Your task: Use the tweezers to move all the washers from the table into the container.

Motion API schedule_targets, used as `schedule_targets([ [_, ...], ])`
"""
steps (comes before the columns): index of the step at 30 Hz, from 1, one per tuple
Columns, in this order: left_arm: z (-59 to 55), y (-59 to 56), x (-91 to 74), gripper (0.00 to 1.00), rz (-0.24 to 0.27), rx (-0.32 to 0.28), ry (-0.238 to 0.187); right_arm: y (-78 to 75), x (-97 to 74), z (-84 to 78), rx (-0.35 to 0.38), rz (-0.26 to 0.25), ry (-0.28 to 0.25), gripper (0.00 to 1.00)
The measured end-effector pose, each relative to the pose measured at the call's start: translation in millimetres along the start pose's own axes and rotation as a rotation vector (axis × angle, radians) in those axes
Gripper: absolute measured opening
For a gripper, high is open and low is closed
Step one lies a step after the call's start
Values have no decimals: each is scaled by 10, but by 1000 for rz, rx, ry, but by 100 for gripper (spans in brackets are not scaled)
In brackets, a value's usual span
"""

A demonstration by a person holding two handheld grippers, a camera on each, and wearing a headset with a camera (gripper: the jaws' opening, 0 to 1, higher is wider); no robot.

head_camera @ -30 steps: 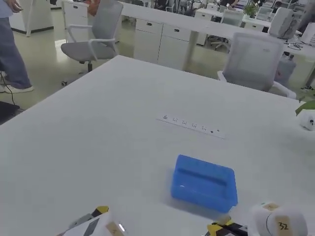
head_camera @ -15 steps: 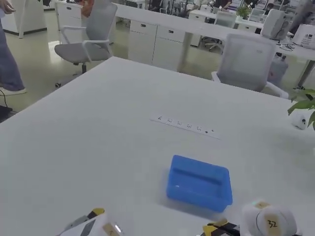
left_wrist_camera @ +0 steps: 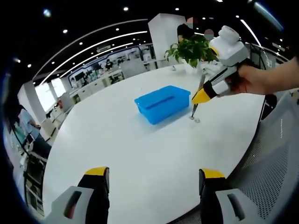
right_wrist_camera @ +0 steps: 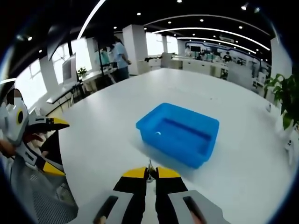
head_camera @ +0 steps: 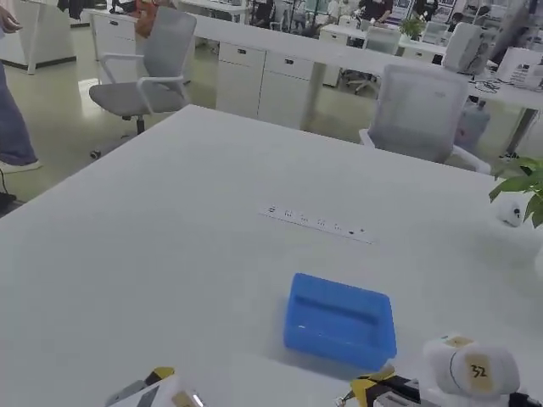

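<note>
Right gripper (right_wrist_camera: pixel 148 173) fingers clamp tweezers (left_wrist_camera: pixel 194 110) by a washer (left_wrist_camera: pixel 197 121) at the container's (right_wrist_camera: pixel 180 130) 4 o'clock, left gripper (left_wrist_camera: pixel 155 171) wide and empty; guessing pinch it next.

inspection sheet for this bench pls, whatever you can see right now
surface: white table, socket strip set in it
job's things: blue container, open top; tweezers, tips down by what looks like a washer on the table
clutter: nothing seen
grippers: left gripper open, holding nothing; right gripper shut on the tweezers
cables: nothing seen on the table
surroundings: chairs, plant, desks, people beyond
</note>
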State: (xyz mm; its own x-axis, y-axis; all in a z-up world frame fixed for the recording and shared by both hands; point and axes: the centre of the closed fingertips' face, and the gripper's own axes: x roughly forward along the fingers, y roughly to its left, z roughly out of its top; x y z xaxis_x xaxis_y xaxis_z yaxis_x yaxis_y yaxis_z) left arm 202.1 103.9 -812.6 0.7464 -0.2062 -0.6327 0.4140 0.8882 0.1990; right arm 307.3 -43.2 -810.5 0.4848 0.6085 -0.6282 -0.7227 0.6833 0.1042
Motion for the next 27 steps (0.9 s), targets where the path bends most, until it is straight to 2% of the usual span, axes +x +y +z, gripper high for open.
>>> schedule_targets([
  [16,1,-9,-5,79,-4,6,0,92,-146,388,-33,13,-82,2],
  [27,-6,-7,-1,79,-3,6,4,6,-226,623,-45,-6,-138,2],
])
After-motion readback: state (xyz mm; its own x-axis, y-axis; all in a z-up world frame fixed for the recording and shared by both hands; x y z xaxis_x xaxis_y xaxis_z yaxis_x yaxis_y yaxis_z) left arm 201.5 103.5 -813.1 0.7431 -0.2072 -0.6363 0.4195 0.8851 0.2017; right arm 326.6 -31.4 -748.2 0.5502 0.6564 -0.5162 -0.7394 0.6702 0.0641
